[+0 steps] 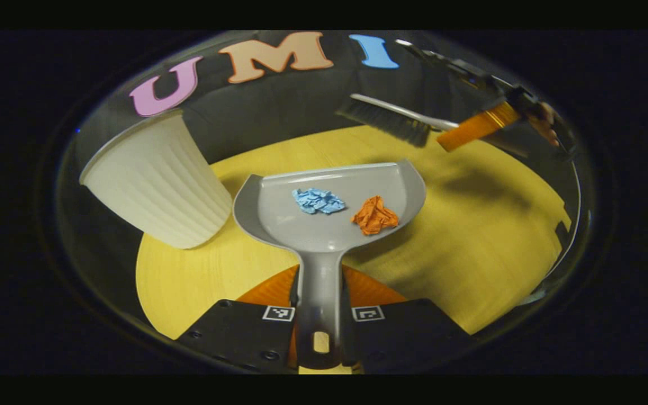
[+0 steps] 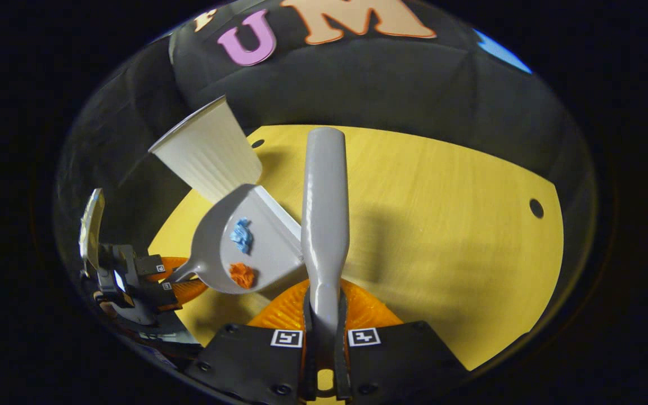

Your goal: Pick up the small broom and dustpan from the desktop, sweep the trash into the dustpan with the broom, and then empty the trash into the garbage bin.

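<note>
Lighting is dim overall, brightest on the yellow worktop. Soft shadows fall on it ahead of each claw. Fisheye distortion curves all edges. Focus softens toward the rim; the centre stays fairly sharp, with no glare.

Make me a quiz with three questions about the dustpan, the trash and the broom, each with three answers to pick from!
1. Where are the paper scraps?
A. in the dustpan
B. on the desktop
C. in the garbage bin

2. How many scraps are there?
A. one
B. two
C. four

3. What is the left gripper doing?
A. hanging open
B. gripping the broom
C. gripping the dustpan handle

Answers:
1 A: both lie on the grey dustpan.
2 B: one blue scrap, one orange scrap.
3 C: the left gripper fingers press the handle; the right gripper holds the broom.
</note>
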{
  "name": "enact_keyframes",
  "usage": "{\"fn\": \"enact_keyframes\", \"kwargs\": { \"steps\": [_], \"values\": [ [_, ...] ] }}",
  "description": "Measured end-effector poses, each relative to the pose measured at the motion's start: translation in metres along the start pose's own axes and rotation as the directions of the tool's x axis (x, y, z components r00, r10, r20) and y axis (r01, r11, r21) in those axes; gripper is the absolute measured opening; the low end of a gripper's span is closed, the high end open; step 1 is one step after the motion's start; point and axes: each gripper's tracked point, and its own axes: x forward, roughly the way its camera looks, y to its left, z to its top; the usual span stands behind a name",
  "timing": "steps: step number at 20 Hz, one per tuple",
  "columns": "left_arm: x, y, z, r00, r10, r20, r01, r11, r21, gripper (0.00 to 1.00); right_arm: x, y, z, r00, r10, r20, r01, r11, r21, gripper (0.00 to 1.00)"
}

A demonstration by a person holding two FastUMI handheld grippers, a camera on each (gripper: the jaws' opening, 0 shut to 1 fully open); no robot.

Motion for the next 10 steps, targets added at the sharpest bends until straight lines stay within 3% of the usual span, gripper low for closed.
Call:
{"fn": "enact_keyframes", "kwargs": {
  "steps": [5,10],
  "values": [
    [0.012,-0.004,0.005,0.981,0.072,0.181,-0.061,0.996,-0.067,0.22,0.034,0.001,-0.057,0.999,0.023,-0.03,-0.019,0.992,0.126,0.15],
    [0.011,-0.003,0.009,0.945,0.144,0.293,-0.112,0.986,-0.124,0.22,0.069,0.017,-0.087,0.994,0.071,-0.085,-0.057,0.986,0.156,0.15]
  ]
}}
